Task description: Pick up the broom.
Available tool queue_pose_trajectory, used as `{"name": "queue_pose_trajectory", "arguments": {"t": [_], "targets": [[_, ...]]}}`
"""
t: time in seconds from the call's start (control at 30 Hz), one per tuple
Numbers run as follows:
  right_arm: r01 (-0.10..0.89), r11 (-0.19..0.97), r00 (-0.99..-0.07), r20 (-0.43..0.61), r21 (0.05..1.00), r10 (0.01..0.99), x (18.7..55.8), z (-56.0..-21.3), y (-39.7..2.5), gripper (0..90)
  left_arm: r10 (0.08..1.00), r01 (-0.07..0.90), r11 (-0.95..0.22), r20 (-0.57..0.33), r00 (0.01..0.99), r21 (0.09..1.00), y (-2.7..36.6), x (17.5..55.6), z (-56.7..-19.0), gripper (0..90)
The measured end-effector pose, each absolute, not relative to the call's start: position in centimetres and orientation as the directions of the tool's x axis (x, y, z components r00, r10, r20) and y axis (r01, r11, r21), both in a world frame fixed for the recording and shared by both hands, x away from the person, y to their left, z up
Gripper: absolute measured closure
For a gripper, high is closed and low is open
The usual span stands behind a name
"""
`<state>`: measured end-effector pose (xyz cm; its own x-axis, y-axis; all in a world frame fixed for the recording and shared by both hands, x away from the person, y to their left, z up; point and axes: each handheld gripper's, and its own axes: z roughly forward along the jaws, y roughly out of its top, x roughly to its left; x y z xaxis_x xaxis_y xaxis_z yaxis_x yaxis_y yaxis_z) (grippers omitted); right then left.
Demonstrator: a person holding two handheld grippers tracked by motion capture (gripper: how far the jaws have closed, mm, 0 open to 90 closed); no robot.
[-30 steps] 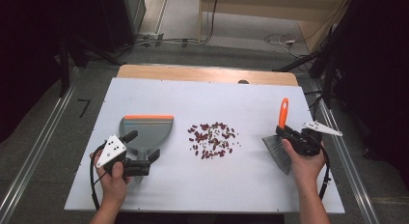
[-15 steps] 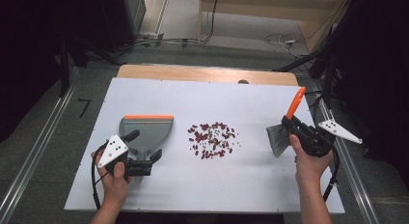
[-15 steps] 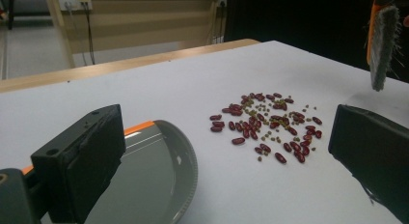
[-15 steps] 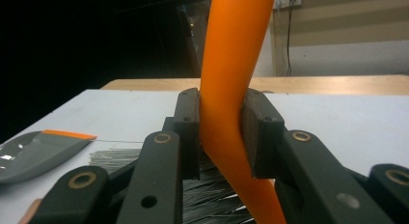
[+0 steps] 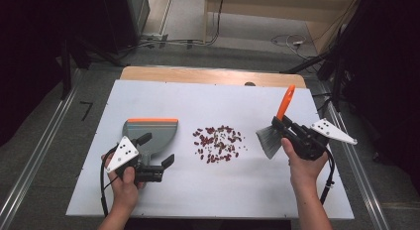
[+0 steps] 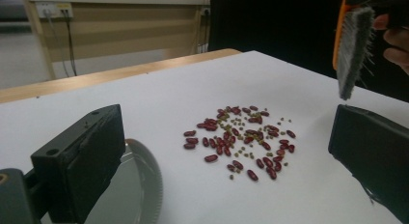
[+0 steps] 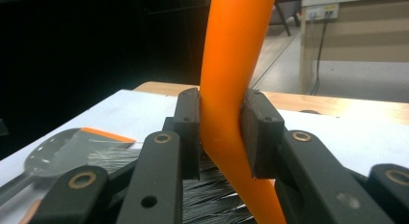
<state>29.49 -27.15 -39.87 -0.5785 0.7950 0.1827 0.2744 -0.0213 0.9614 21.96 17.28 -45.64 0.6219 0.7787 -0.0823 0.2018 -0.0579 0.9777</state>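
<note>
A heap of red beans [image 5: 218,143] mixed with small greenish ones lies mid-table, also ahead in the left gripper view [image 6: 241,142]. A grey dustpan [image 5: 150,131] with an orange edge rests left of the heap. My left gripper [image 5: 157,150] is open at the pan's handle end, and the pan's grey handle [image 6: 141,183] lies beside one jaw. My right gripper [image 5: 293,134] is shut on the orange handle [image 7: 231,89] of a brush [image 5: 271,139], whose grey bristles [image 6: 352,48] hang just right of the beans.
The white tabletop [image 5: 208,98] has bare room behind and in front of the beans. A wooden strip [image 5: 198,75] runs along its far edge. Dark floor and metal rails [image 5: 34,155] flank the table.
My right gripper swung the brush out to the right, then brought it back left, closer to the beans and a little higher. The left gripper and dustpan stayed put.
</note>
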Motion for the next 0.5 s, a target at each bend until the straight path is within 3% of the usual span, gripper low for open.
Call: {"name": "queue_pose_trajectory", "arguments": {"t": [0.5], "targets": [[0.26,0.027,-0.65,0.154,0.965,0.744,28.6,-39.7,-22.7,69.3,0.724,0.205,-0.066,-0.094,0.683,0.976,13.9,22.7,-44.6,0.0]]}}
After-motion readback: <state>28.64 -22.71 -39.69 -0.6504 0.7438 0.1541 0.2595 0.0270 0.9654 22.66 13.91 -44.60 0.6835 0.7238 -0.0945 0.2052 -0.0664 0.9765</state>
